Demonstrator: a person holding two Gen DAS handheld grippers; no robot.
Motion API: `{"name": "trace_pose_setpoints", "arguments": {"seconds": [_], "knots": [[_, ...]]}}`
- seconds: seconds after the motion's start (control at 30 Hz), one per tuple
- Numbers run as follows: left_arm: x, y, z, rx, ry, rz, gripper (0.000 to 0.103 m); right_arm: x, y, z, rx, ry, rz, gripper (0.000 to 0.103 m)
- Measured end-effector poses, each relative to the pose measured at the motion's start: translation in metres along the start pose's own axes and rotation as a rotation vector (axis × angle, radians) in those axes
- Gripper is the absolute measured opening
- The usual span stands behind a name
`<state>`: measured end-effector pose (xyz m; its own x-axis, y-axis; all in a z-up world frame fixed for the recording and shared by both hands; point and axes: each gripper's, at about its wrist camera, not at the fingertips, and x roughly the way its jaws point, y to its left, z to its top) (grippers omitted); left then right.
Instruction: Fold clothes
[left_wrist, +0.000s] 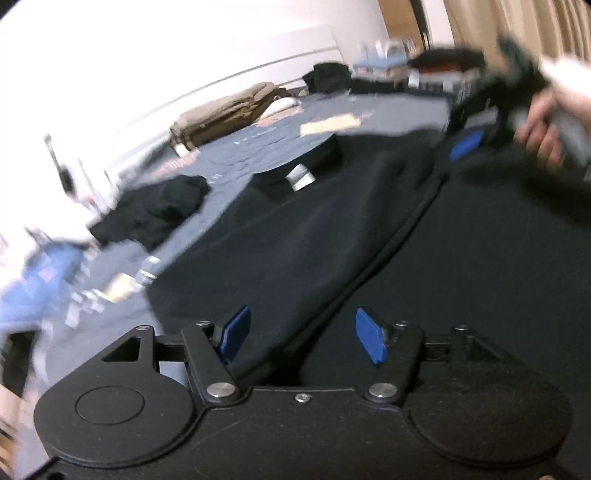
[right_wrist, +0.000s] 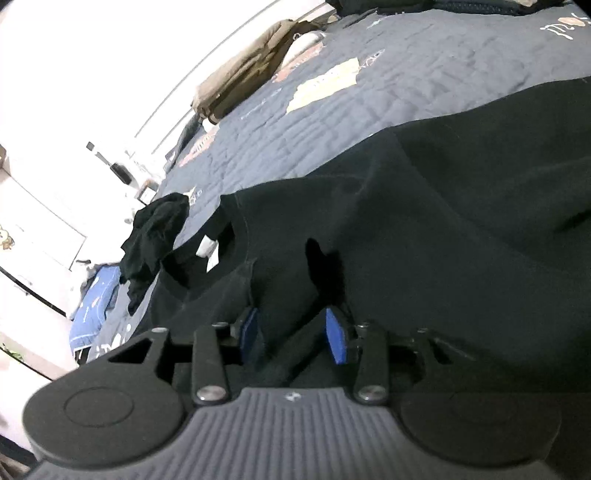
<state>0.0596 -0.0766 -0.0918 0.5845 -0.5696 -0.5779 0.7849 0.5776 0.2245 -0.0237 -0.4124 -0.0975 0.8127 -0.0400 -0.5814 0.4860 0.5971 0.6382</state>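
A black shirt (left_wrist: 314, 229) lies spread on a dark blue quilt (left_wrist: 240, 155), its collar and white label (left_wrist: 300, 177) pointing away from me. A folded edge of it runs diagonally from the far right down to my left gripper (left_wrist: 303, 338). That gripper is open wide, low over the cloth, with the edge passing between its blue pads. In the right wrist view my right gripper (right_wrist: 293, 334) is open over the shirt (right_wrist: 443, 221), with bunched black cloth between its fingers near the collar (right_wrist: 207, 247). The left wrist view shows a hand (left_wrist: 543, 129) holding it, blurred.
A crumpled black garment (left_wrist: 162, 210) (right_wrist: 155, 236) lies on the quilt (right_wrist: 406, 92) to the left of the shirt. A tan garment (left_wrist: 221, 114) (right_wrist: 243, 74) sits by the far wall. Blue fabric (right_wrist: 96, 302) lies at the left edge. Clutter stands at the far right.
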Motion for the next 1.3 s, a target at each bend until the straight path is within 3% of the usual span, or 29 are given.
{"name": "trace_pose_setpoints", "arguments": {"seconds": [0.07, 0.23, 0.5, 0.6, 0.8, 0.9, 1.2, 1.3], "knots": [[0.001, 0.009, 0.002, -0.138, -0.004, -0.075, 0.064, 0.011, -0.008, 0.005, 0.064, 0.016, 0.012, 0.042], [0.004, 0.023, 0.002, -0.343, -0.015, -0.179, 0.064, 0.031, -0.026, 0.005, 0.29, 0.065, 0.071, 0.045], [0.003, 0.015, 0.003, -0.297, -0.024, -0.149, 0.064, 0.026, -0.041, -0.003, 0.536, 0.003, 0.084, 0.049], [0.001, 0.014, 0.003, -0.292, -0.036, -0.15, 0.064, 0.024, -0.038, 0.002, 0.461, -0.02, 0.051, 0.051], [0.001, 0.013, 0.002, -0.276, -0.043, -0.142, 0.065, 0.048, -0.017, 0.014, 0.259, 0.036, 0.006, 0.05], [0.003, 0.013, 0.001, -0.267, -0.035, -0.129, 0.065, 0.05, -0.007, 0.016, 0.225, 0.033, 0.02, 0.006], [0.0, 0.014, 0.003, -0.268, -0.046, -0.134, 0.065, -0.013, 0.003, 0.035, 0.219, -0.034, 0.107, 0.005], [0.0, 0.014, 0.002, -0.257, -0.042, -0.121, 0.065, -0.006, 0.007, 0.04, 0.151, 0.064, 0.045, 0.005]]}}
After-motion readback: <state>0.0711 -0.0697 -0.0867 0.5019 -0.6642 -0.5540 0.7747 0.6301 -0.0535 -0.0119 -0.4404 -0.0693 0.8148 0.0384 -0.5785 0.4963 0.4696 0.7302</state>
